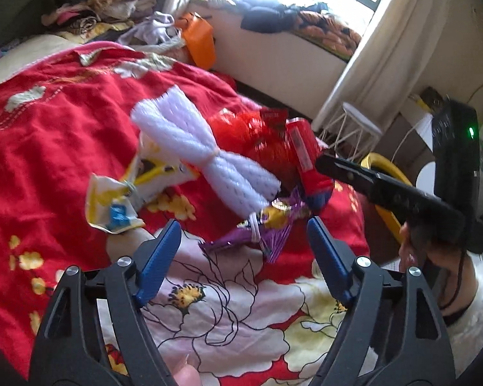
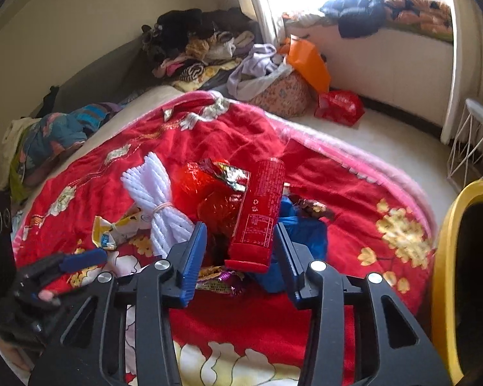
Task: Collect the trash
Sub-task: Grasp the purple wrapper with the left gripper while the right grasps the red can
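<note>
Trash lies in a heap on the red flowered blanket (image 2: 235,135): a red cylindrical tube (image 2: 259,212), white foam netting tied with a band (image 2: 159,201), red foil wrappers (image 2: 209,189), a purple and yellow wrapper (image 1: 273,222), a yellow and white wrapper (image 1: 112,199) and a blue bag (image 2: 306,234). My right gripper (image 2: 240,247) is open with its jaws on either side of the tube's lower end, not closed on it. My left gripper (image 1: 243,244) is open just before the purple wrapper. In the left wrist view the right gripper (image 1: 364,180) reaches to the tube (image 1: 306,154).
A yellow bin (image 2: 444,257) stands at the bed's right edge. A white wire stand (image 2: 476,148) is beyond it. Piles of clothes (image 2: 203,51), an orange bag (image 2: 309,61) and a red bag (image 2: 338,106) lie at the far end by the window.
</note>
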